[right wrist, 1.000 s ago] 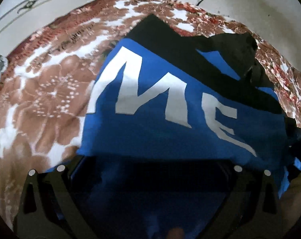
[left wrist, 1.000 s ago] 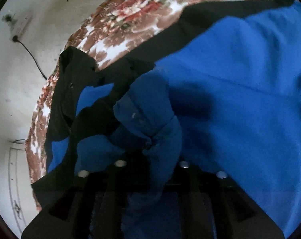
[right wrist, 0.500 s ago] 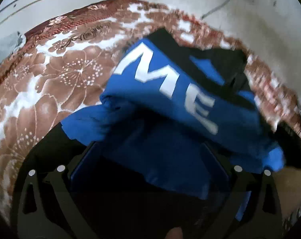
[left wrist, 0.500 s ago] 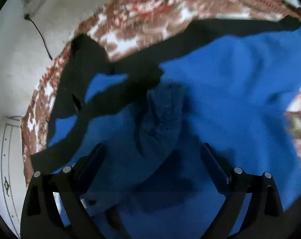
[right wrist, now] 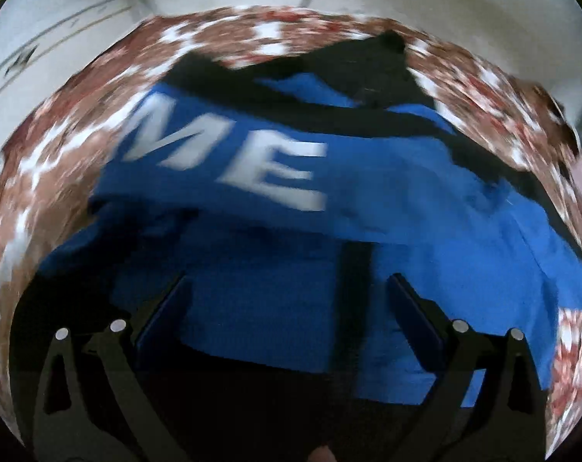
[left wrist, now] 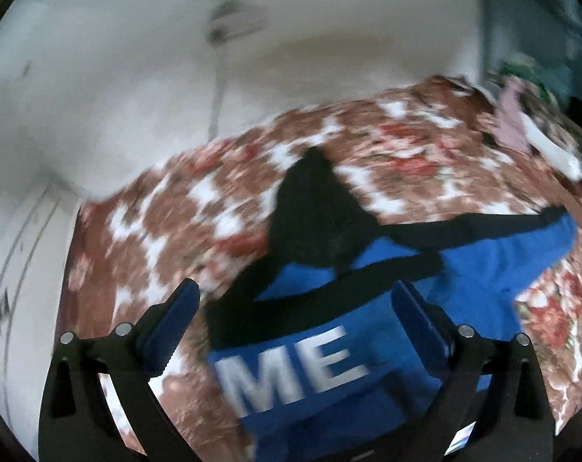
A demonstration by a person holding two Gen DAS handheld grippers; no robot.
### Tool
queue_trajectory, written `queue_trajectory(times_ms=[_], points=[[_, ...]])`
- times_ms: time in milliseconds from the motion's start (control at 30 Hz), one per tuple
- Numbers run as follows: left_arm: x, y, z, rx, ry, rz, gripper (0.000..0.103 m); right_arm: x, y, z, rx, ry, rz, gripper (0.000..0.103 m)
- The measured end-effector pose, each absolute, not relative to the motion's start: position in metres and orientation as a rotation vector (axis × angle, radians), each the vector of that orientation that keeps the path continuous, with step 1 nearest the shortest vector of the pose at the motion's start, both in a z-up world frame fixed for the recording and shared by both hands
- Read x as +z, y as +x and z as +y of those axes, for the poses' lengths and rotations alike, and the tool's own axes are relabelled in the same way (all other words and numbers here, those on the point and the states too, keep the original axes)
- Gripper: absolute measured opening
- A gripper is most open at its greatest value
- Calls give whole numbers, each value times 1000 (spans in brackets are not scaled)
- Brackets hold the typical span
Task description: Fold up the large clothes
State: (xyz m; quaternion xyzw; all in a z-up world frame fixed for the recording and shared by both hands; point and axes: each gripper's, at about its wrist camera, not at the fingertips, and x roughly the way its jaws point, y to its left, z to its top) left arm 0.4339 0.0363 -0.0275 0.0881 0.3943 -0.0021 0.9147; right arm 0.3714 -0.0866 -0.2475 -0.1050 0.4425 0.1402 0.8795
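A large blue garment with black trim and white letters "ME" lies partly folded on a floral bedspread. It also shows in the right wrist view, letters toward the left. My left gripper is open and empty, raised above the garment's lettered fold. My right gripper is open and empty, just above the blue cloth. Both views are motion-blurred.
A white wall with a hanging cord runs behind the bed. Other clothes are piled at the bed's far right corner. The bedspread shows around the garment on the left and right.
My left gripper let go of the bunched blue cloth, opened and pulled back and up. The right gripper stayed open and drew back; the garment now lies folded with "ME" on top.
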Motion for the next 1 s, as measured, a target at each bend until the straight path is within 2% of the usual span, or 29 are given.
queue_trajectory(times_ms=[167,333,467,633,900,1000], points=[[-128,426,104,37,92,937,98,-229,409,-155,175,-194,923,98],[-230,431,126,104,107,1076,98,-214,445,-215,92,-157,932,98],[-285,435,140,95,51,1171,98,-215,464,-249,72,-108,964,98],[-313,434,154,84,-100,1149,99,-228,489,-275,101,34,1033,98],[-317,421,145,94,-82,1052,99,-254,528,-282,201,411,1136,98],[-317,419,144,89,-86,1031,99,-271,543,-284,213,537,1194,81]])
